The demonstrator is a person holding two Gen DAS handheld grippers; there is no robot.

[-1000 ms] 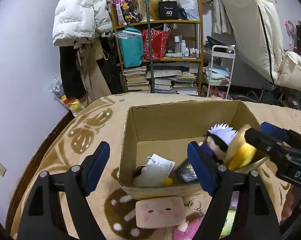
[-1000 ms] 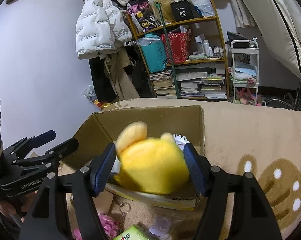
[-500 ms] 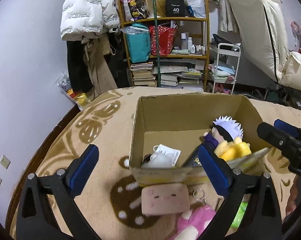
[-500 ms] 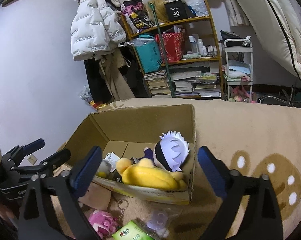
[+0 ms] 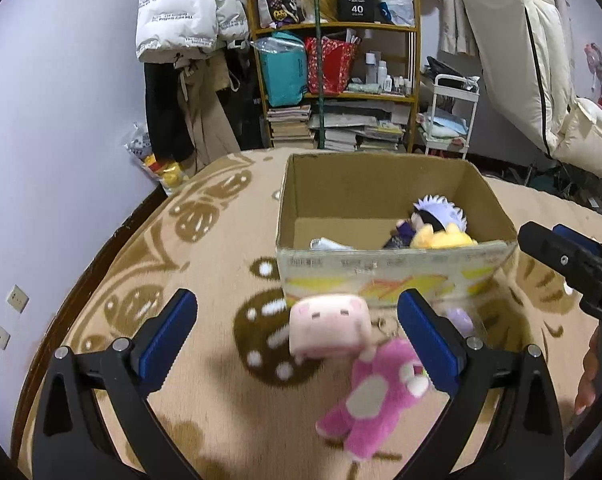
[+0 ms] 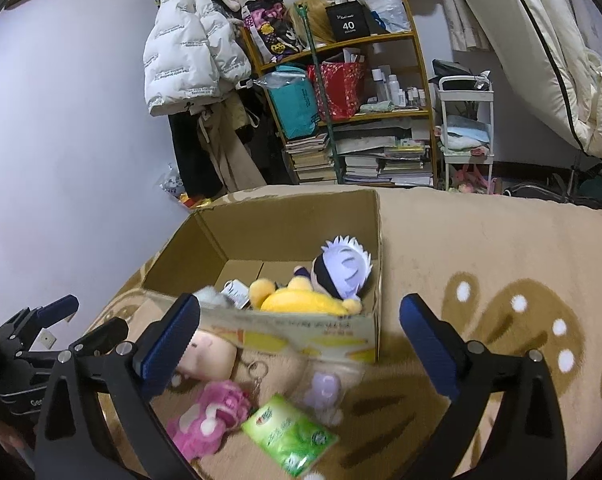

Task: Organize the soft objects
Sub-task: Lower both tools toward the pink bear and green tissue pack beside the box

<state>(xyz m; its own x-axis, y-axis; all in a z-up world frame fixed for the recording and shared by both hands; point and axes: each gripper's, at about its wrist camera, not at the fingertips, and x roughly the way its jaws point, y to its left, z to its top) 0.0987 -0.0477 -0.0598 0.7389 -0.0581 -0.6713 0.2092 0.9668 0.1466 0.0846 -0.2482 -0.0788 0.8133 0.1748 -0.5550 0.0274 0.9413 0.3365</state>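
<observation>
Beige patterned carpet (image 5: 205, 360) holds my cardboard box (image 5: 385, 280) with the yellow plush (image 6: 301, 300) inside, while my left gripper (image 5: 297, 340) and right gripper (image 6: 301, 340) gape empty.

Domestic bedroom or living room, cluttered. Evidence: wooden shelf unit (image 5: 335, 80) loaded with stacked books, bags and toiletry bottles; white puffer jacket (image 5: 185, 4) hung among coats; white trolley (image 6: 466, 128); bedding against the wall (image 5: 513, 40) — and a patterned beige carpet (image 5: 205, 264) underfoot.
</observation>
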